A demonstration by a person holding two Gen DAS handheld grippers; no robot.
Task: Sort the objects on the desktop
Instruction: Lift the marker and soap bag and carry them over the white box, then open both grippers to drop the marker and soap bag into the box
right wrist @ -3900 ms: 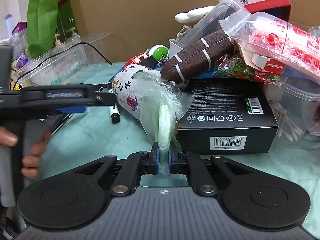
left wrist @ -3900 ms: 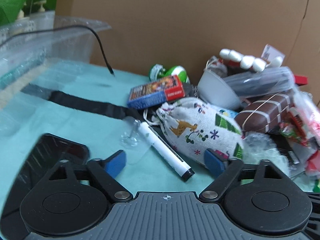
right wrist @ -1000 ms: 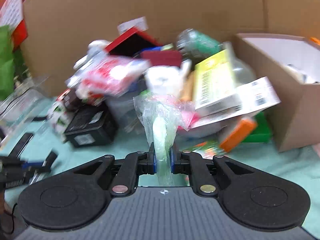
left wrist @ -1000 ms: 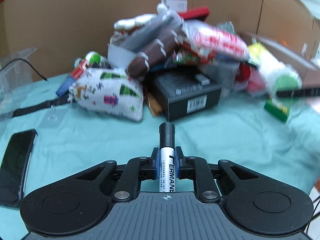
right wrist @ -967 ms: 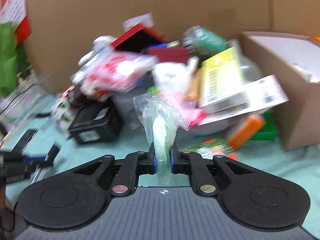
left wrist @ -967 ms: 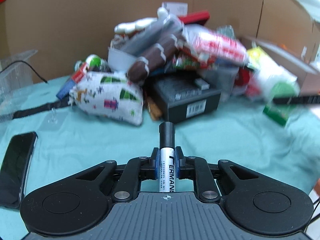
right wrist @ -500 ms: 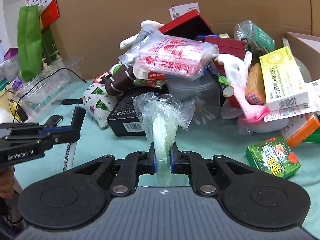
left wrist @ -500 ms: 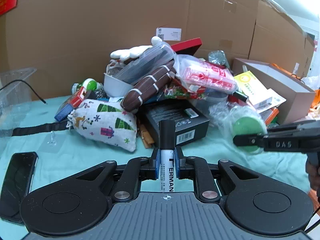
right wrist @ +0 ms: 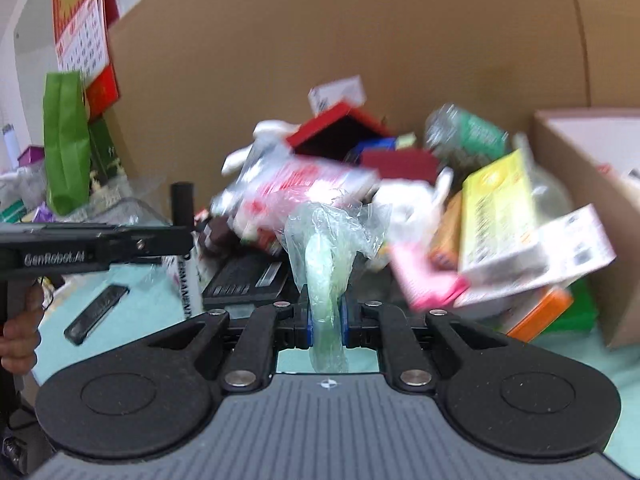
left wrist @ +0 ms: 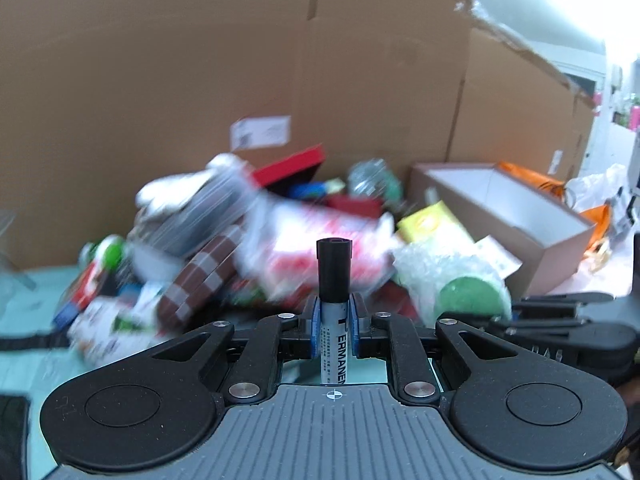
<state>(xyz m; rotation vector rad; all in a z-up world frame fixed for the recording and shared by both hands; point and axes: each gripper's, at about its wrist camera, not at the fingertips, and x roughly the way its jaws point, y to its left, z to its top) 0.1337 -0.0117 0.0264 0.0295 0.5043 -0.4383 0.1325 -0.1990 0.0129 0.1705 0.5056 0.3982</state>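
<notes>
— Looking through the left wrist view, what's held?
— The left gripper (left wrist: 334, 326) clamps a white permanent marker with a black cap (left wrist: 334, 308), upright at lower centre; the blurred pile of packets and boxes (left wrist: 248, 248) fills mid-frame.

— And the right wrist view?
— The right gripper (right wrist: 324, 318) pinches a pale green disc in a clear plastic bag (right wrist: 326, 264), centre frame. An open cardboard box (right wrist: 588, 184) sits at the right edge.

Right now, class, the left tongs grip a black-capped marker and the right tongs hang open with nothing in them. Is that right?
Not quite. The left tongs do grip the black-capped marker, but the right tongs are shut on a green disc wrapped in a clear plastic bag, as the right wrist view shows.
</notes>
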